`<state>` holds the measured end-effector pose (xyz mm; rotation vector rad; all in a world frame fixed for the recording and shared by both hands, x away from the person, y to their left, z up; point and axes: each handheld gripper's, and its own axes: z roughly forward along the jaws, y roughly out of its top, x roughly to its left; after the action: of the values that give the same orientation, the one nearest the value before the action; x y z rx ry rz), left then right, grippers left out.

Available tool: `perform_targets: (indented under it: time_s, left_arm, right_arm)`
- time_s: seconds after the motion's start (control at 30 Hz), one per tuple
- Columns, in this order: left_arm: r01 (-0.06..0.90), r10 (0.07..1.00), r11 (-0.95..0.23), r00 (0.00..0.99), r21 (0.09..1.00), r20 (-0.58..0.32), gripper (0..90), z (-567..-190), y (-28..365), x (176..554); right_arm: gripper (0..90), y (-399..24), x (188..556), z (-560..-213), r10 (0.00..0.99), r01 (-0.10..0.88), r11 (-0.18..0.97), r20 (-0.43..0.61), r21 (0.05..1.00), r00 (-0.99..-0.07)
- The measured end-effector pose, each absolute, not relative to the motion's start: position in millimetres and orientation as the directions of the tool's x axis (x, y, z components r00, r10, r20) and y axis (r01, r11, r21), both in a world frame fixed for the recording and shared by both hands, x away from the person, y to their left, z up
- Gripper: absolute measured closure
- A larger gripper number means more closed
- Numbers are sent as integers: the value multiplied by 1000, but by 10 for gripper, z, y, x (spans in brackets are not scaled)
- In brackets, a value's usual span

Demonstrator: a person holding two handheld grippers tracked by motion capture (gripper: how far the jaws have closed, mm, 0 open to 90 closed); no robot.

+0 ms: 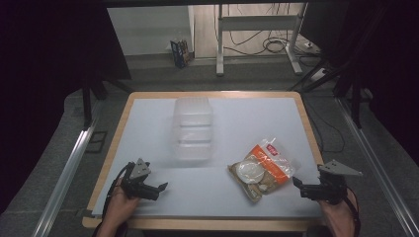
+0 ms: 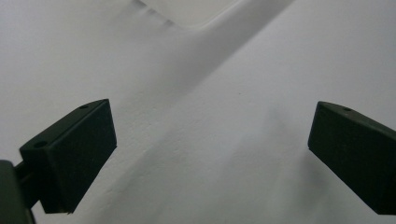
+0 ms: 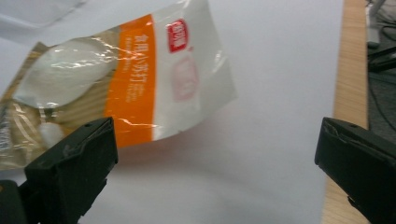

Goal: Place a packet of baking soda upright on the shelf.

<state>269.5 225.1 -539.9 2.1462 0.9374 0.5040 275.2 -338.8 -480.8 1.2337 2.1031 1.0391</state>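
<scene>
The snack bag [image 1: 264, 168], a crinkly pouch with an orange band, a white end and a clear window onto pale contents, lies flat on the white table top [image 1: 247, 123] in the right front part, its long axis running on a diagonal from the near-left corner up to the far-right one. Its white, sealed end points toward the right edge of the table, and that end is the part nearest the right gripper [image 1: 302, 187], which rests at the front right corner, just off the bag's right side with bare table between them. In the right gripper view the bag [image 3: 140, 79] sits ahead and to the left of the gap, partly behind the left jaw, and the jaws stand wide apart with nothing in them. So the bag probably lies forward and to the left of this claw, and a short reach with a slight turn would likely line the jaws across the bag's narrow end. A clear plastic container [image 1: 193, 127] stands farther back, near the middle of the table, well apart from the bag. The left gripper [image 1: 159, 190] rests at the front left, much farther from the bag; its jaws are also spread wide over bare table [image 2: 210, 140], holding nothing.
</scene>
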Motion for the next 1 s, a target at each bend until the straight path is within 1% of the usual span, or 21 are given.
perform_targets:
  time_s: [0.2, 0.23, 0.33, 0.37, 0.4, 0.43, 0.47, 0.5, 0.53, 0.57, 0.63, 0.73, 0.8, 0.83, 0.87, 0.9, 1.0]
  left_arm:
    - [465, 750, -472, 658, 749, 64, 10, -5401, 2244, 2692]
    - [465, 749, -473, 659, 748, 64, 10, -5401, 2242, 2694]
    - [465, 749, -474, 660, 748, 64, 10, -5402, 2238, 2694]
    - [464, 748, -474, 660, 748, 64, 10, -5402, 2236, 2694]
    - [464, 748, -475, 660, 748, 66, 10, -5403, 2235, 2693]
    - [464, 748, -475, 660, 748, 66, 10, -5403, 2235, 2693]
    - [464, 748, -475, 660, 748, 66, 10, -5402, 2234, 2693]
    - [463, 748, -475, 660, 748, 67, 10, -5401, 2234, 2692]
    - [461, 748, -476, 660, 749, 69, 11, -5399, 2233, 2691]
    - [461, 748, -476, 660, 749, 69, 11, -5399, 2233, 2691]
    - [461, 749, -476, 659, 749, 70, 11, -5398, 2233, 2691]
    - [460, 748, -477, 660, 749, 71, 12, -5399, 2232, 2691]
    - [459, 748, -478, 660, 749, 73, 12, -5399, 2231, 2691]
    - [459, 748, -479, 660, 748, 73, 12, -5399, 2231, 2692]
    - [460, 747, -480, 660, 747, 74, 12, -5399, 2230, 2691]
    - [459, 747, -481, 661, 747, 75, 12, -5399, 2229, 2690]
    - [459, 747, -484, 660, 745, 78, 12, -5401, 2223, 2690]
  right_arm:
    - [0, -3236, 2690, -4731, 862, 516, 315, -12, 796, -507]
    - [0, -3173, 2661, -4713, 850, 507, 334, -21, 795, -527]
    - [1, -3115, 2643, -4689, 849, 496, 331, -24, 803, -527]
    - [15, -3089, 2637, -4674, 847, 499, 330, -17, 802, -532]
    - [100, -3042, 2615, -4654, 847, 496, 342, -33, 798, -531]
    - [100, -3042, 2615, -4654, 847, 496, 342, -33, 798, -531]
    - [205, -3012, 2591, -4633, 841, 492, 359, -47, 793, -539]
    - [205, -3012, 2591, -4633, 841, 492, 359, -47, 793, -539]
    - [312, -2990, 2572, -4627, 830, 475, 376, -62, 795, -554]
    - [312, -2990, 2572, -4627, 830, 475, 376, -62, 795, -554]
    - [416, -2968, 2575, -4651, 814, 480, 383, -42, 790, -580]
    - [600, -2918, 2608, -4727, 770, 499, 412, 1, 762, -638]
    - [687, -2858, 2630, -4787, 745, 514, 444, 16, 734, -666]
    - [779, -2788, 2637, -4829, 717, 513, 482, 16, 711, -696]
    - [779, -2788, 2637, -4829, 717, 513, 482, 16, 711, -696]
    - [813, -2750, 2635, -4842, 699, 508, 497, 22, 703, -714]
    - [872, -2623, 2626, -4875, 659, 494, 544, 19, 679, -752]
